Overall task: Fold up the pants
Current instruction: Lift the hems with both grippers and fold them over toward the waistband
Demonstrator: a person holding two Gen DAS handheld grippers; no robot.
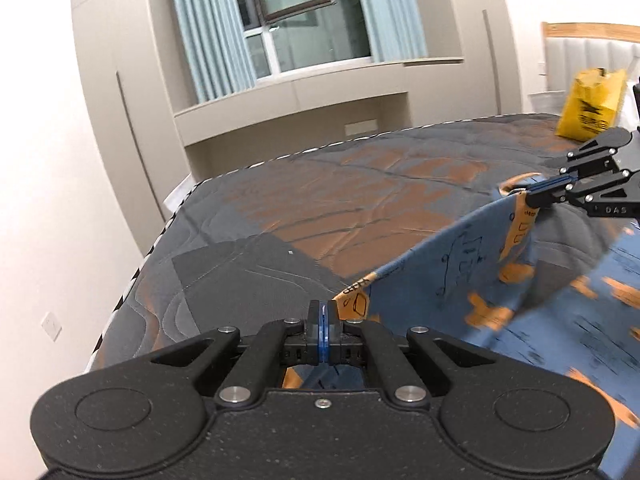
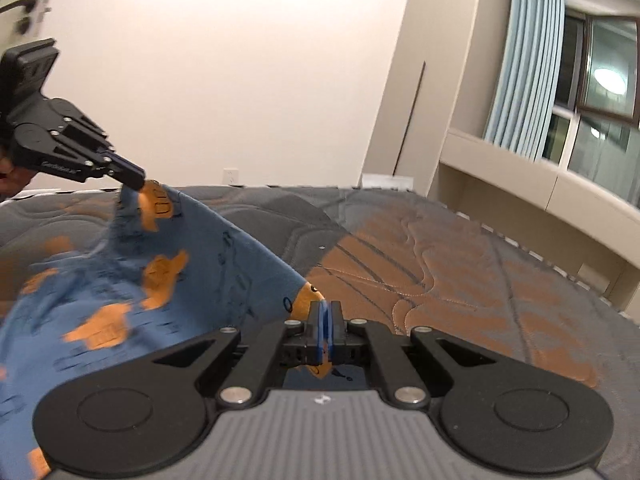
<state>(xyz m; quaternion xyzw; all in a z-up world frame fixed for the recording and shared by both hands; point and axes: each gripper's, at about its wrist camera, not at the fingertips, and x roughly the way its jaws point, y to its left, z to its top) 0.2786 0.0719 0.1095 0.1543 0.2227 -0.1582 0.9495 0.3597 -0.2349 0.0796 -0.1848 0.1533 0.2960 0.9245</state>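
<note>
- The left tongs sit nearest the lens in the left wrist view, clenched on an orange-banded edge of the pants; the blue pads meet with cloth pinched between them.
- The right tongs are likewise clenched on an orange-banded edge of the same pants, with a tab of orange cloth protruding below the pads.
- Each tool appears in the other's view: the right tongs at the far end of the raised edge, the left tongs at the opposite corner.
- The two grips are held well apart, which judging by the near-straight span of cloth between them keeps that edge taut; the likely purpose is to carry it over as one clean fold line.
- The remainder of the pants hangs below the held edge and trails toward the bed; contact with the bed is blurred.
- Material: thin, limp blue fabric with orange patches and dark line drawings; it drapes freely.
- The bed carries a quilted grey and copper cover with stitched curves and a corded rim.
- A yellow bag stands at the far corner of the bed.
</note>
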